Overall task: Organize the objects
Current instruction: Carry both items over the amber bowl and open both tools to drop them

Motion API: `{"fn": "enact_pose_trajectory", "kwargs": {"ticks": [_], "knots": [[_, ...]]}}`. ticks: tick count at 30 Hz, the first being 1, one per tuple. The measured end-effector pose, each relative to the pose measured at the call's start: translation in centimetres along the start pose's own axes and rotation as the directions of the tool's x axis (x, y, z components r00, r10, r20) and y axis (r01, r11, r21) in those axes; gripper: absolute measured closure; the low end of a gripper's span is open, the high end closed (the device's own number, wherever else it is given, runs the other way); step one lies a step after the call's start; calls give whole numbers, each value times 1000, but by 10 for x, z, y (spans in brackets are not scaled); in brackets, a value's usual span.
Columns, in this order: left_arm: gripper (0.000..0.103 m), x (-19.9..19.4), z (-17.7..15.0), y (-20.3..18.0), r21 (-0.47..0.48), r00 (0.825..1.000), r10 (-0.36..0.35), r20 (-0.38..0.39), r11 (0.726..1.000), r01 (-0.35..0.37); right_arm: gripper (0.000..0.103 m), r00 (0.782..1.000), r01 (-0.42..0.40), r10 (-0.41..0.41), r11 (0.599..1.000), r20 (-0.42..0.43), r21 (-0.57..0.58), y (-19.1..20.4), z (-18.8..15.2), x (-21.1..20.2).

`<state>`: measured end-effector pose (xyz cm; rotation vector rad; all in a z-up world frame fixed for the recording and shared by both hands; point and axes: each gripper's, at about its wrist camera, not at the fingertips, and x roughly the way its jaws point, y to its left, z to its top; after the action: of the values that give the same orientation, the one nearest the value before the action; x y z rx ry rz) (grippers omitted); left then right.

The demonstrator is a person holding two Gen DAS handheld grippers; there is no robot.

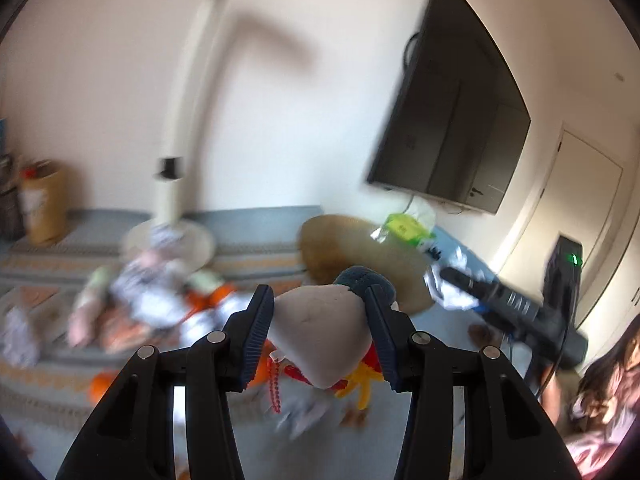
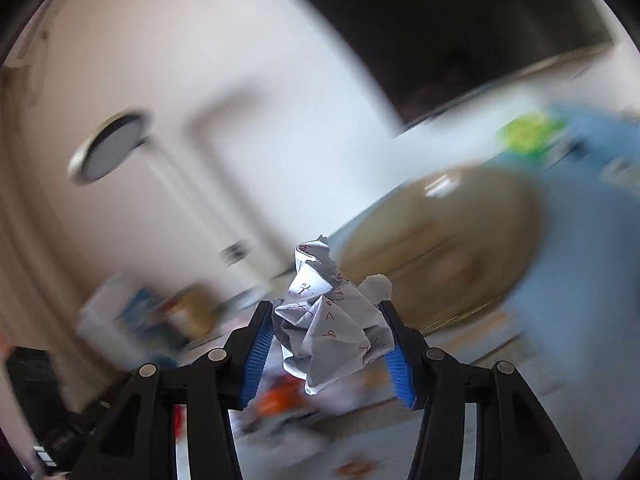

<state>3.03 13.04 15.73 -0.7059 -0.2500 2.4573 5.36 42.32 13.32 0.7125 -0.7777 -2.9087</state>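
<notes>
**Both grippers loaded, held up off the floor**

Your left gripper (image 1: 318, 330) had its fingers (image 1: 256, 332) pressed against a plush toy (image 1: 316, 340), grey-bodied with a teal cap and red and yellow trim, lifted above the rug (image 1: 256, 252). Your right gripper (image 2: 326, 340) clamped a crumpled paper (image 2: 328, 320) with handwriting on it, its fingers (image 2: 256, 354) narrowed around the wad. The left view also showed that paper (image 1: 450, 286) beside a round tray (image 1: 360, 252) near the wall. Blurred clutter (image 1: 132, 304) lay on the rug by the lamp base (image 1: 172, 240). A TV (image 1: 452, 108) hung on the wall.
</notes>
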Motion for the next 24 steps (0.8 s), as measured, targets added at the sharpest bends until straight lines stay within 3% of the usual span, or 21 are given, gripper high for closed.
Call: {"fn": "enact_pose_trajectory", "kwargs": {"ticks": [3,7,8,9,10,11,17,20,21,24], "knots": [[58,63,28,-28,27,999,0,-34,1000,1,51,991,134,-134,991,9,2,-20,12,14],[56,122,39,-48,30,999,-3,-46,1000,4,49,987,162,-162,987,-19,-1,-34,24,42],[47,132,39,-50,33,999,7,-44,999,-5,48,984,176,-176,984,-24,-11,-35,27,48],[28,144,40,-52,32,999,23,-48,999,-21,38,982,185,-186,982,-33,-25,-36,29,55],[20,148,40,-51,29,998,34,-48,999,-32,29,981,190,-192,981,-41,-36,-34,29,61],[15,148,38,-50,24,999,31,-43,999,-30,28,981,189,-191,981,-39,-41,-37,29,59],[14,97,32,-26,1,1000,13,-14,1000,-13,28,989,145,-146,987,-8,-72,-42,19,29],[13,53,25,-12,-1,999,33,2,999,-33,24,997,76,-77,991,-4,-106,-15,4,9],[13,37,21,-7,4,999,49,6,999,-49,18,998,63,-64,991,-7,-119,-6,-1,6],[6,-17,3,12,9,991,128,42,992,-129,15,999,-14,8,982,-34,-187,34,-27,2]]}}
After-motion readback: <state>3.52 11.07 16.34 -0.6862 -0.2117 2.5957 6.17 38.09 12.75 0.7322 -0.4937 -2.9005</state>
